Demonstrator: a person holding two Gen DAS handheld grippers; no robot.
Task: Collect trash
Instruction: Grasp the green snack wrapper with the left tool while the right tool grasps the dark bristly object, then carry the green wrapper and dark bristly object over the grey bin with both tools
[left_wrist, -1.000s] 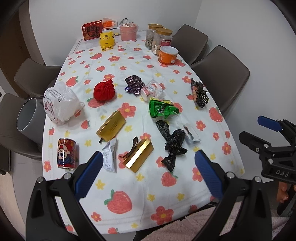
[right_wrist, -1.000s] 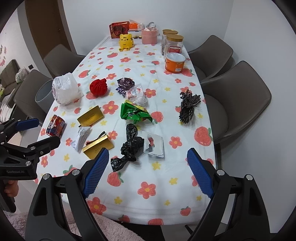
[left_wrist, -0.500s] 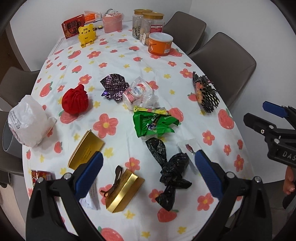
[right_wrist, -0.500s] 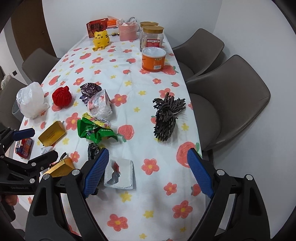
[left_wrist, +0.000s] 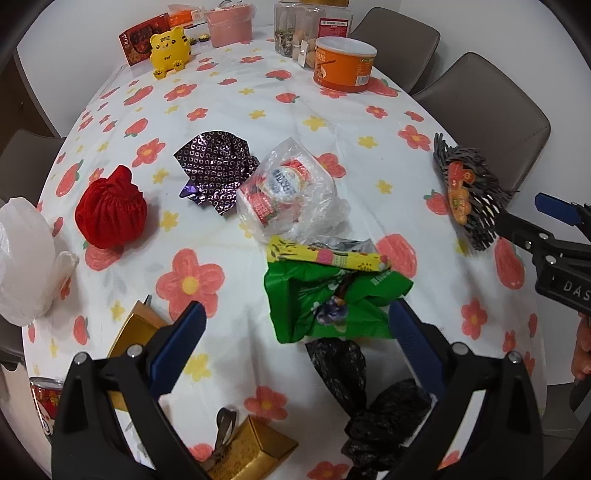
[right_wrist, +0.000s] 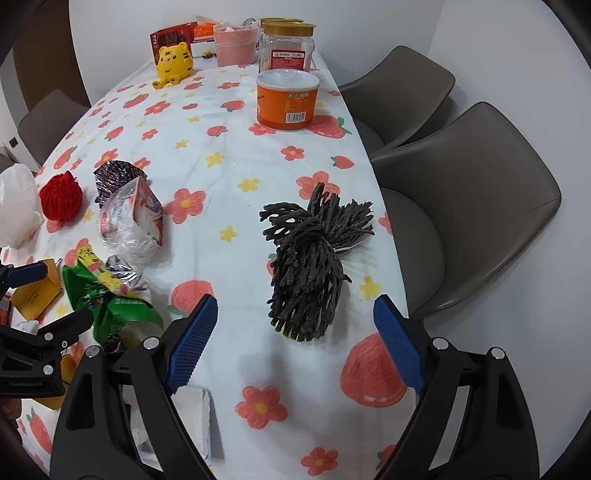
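My left gripper (left_wrist: 295, 328) is open and empty, hovering just above a crumpled green wrapper (left_wrist: 332, 299) with a yellow strip (left_wrist: 325, 254) behind it. A clear plastic bag with a cup (left_wrist: 291, 192), a purple foil wrapper (left_wrist: 218, 166), a red crumpled ball (left_wrist: 110, 214) and a black bag (left_wrist: 365, 398) lie around. My right gripper (right_wrist: 295, 343) is open and empty, just in front of a black shredded-paper bundle (right_wrist: 310, 258), which also shows in the left wrist view (left_wrist: 469, 192).
A white plastic bag (left_wrist: 26, 258), gold boxes (left_wrist: 255, 450) and a red can (left_wrist: 44, 398) lie at the left. An orange tub (right_wrist: 288, 99), jars (right_wrist: 288, 48), a yellow tiger toy (right_wrist: 173, 61) and a pink box (right_wrist: 236, 46) stand at the far end. Grey chairs (right_wrist: 472, 206) line the right side.
Both grippers have moved forward and down over the table. The left one closed in on the green wrapper, the right one on the black shredded bundle. Both stay open.
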